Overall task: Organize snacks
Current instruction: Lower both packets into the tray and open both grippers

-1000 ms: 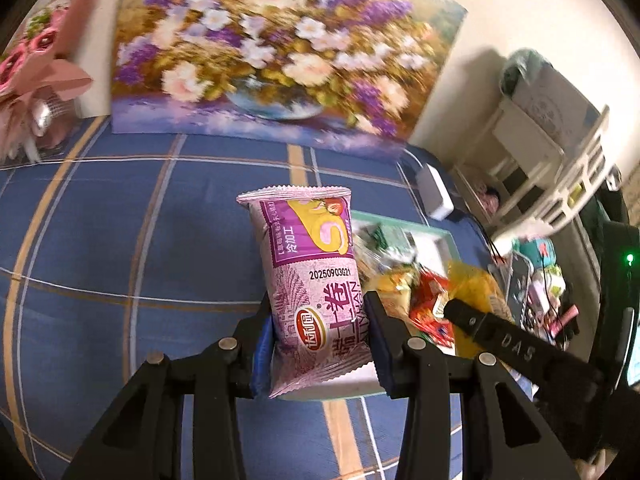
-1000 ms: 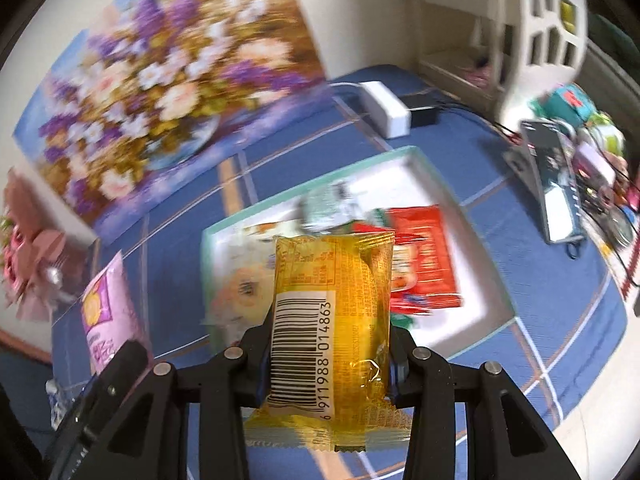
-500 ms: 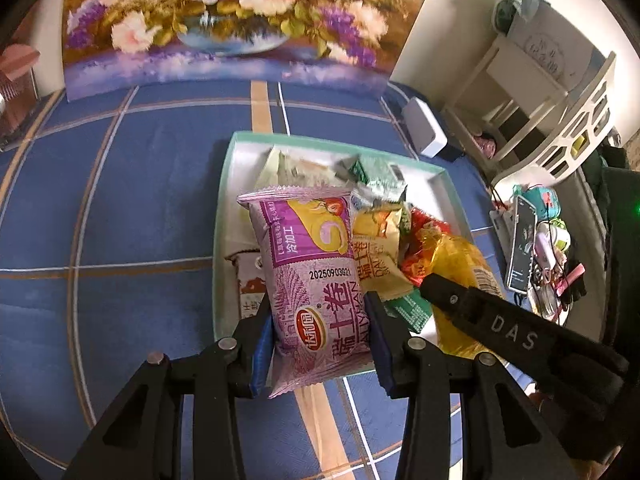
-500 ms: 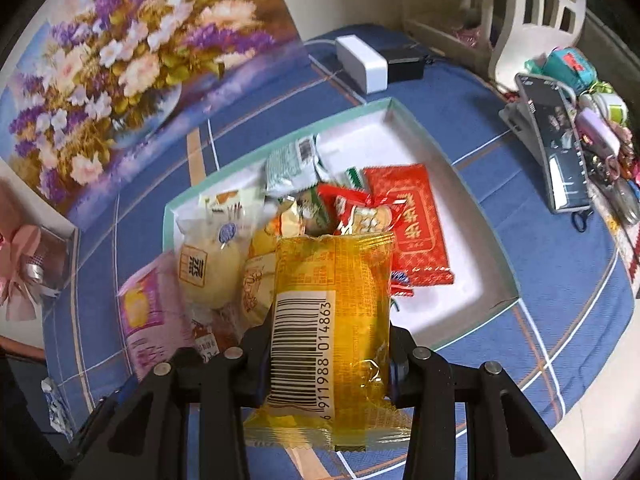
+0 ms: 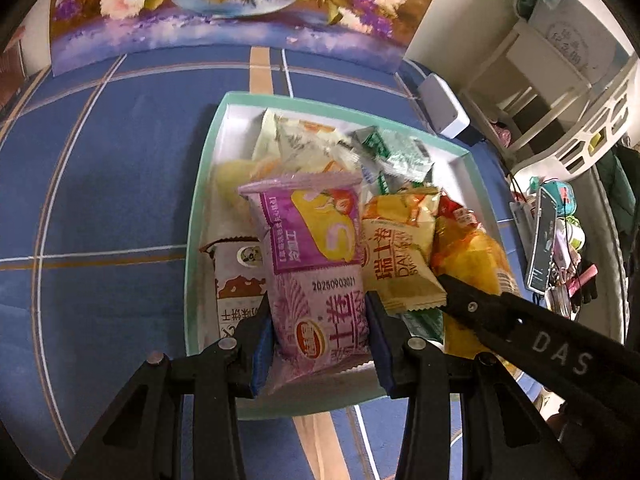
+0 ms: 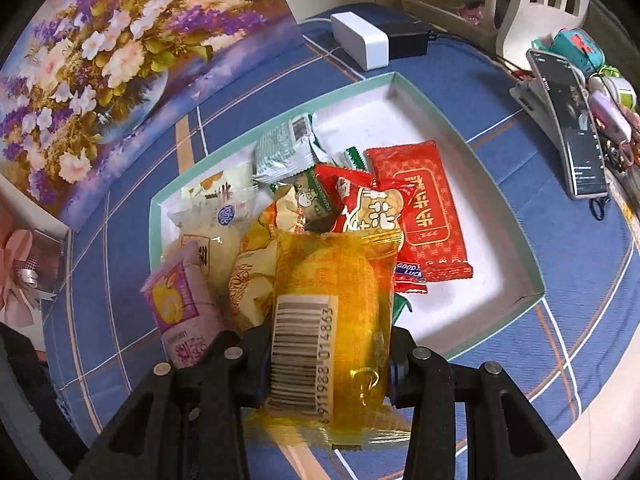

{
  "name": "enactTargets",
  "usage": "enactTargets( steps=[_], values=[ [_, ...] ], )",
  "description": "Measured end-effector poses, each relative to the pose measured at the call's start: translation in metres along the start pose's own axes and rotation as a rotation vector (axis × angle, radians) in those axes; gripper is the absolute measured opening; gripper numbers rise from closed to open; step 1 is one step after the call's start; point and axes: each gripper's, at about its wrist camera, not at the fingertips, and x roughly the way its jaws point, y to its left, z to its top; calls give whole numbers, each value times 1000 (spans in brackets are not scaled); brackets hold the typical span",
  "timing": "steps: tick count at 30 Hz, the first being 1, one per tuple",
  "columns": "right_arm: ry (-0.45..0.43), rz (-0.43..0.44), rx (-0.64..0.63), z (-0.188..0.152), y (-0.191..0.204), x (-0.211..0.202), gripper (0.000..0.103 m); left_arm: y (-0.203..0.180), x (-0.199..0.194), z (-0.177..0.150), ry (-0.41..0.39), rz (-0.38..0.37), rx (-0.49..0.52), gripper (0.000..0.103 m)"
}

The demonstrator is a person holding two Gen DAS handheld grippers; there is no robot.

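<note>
Two snack packets hang over the shallow white box with mint-green rim (image 5: 208, 148): a glossy purple-and-pink foil packet (image 5: 316, 264) clamped between the blue pads of the left gripper (image 5: 320, 332), and a translucent yellow barcoded wrapper (image 6: 332, 320) pinched in the right gripper (image 6: 328, 364). The purple packet sits over the box's crowded left half, the yellow one over its near edge. Bare white floor shows along the box's right wall, beside a flat red sachet (image 6: 420, 208).

tray (image 5: 202, 216) sitting on tablecloth (image 5: 112, 168) | snacks piling in its left half | painting (image 5: 224, 4) standing behind
</note>
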Motion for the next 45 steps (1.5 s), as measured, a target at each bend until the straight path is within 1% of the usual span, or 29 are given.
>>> enactTargets(
  steps=[6, 11, 20, 23, 25, 27, 30, 35, 37, 39, 45],
  values=[
    [24, 6, 8, 2, -2, 12, 44, -4, 1, 2, -16, 28, 31, 44],
    [27, 5, 13, 3, -3, 17, 44, -6, 3, 3, -25, 42, 50, 44],
    [29, 0, 13, 4, -3, 17, 44, -4, 3, 5, -20, 36, 45, 44],
    [28, 2, 13, 5, -2, 17, 44, -3, 2, 5, -10, 29, 34, 47],
    [28, 4, 16, 5, -2, 16, 44, -2, 2, 5, -3, 23, 31, 53],
    [24, 3, 16, 5, -2, 14, 44, -2, 1, 5, 2, 26, 20, 57],
    [21, 8, 17, 5, -3, 10, 44, 1, 0, 4, 5, 41, 12, 58],
    [1, 16, 13, 7, -2, 1, 45, 2, -8, 4, 1, 34, 6, 59],
    [-4, 17, 13, 8, -2, -1, 45, 0, -12, 4, 0, 29, 9, 64],
    [-5, 18, 17, 8, -2, -2, 49, 0, -14, 4, 0, 31, 13, 64],
    [-8, 21, 16, 10, -2, -5, 51, 1, -25, 2, 1, 45, 11, 64]
  ],
)
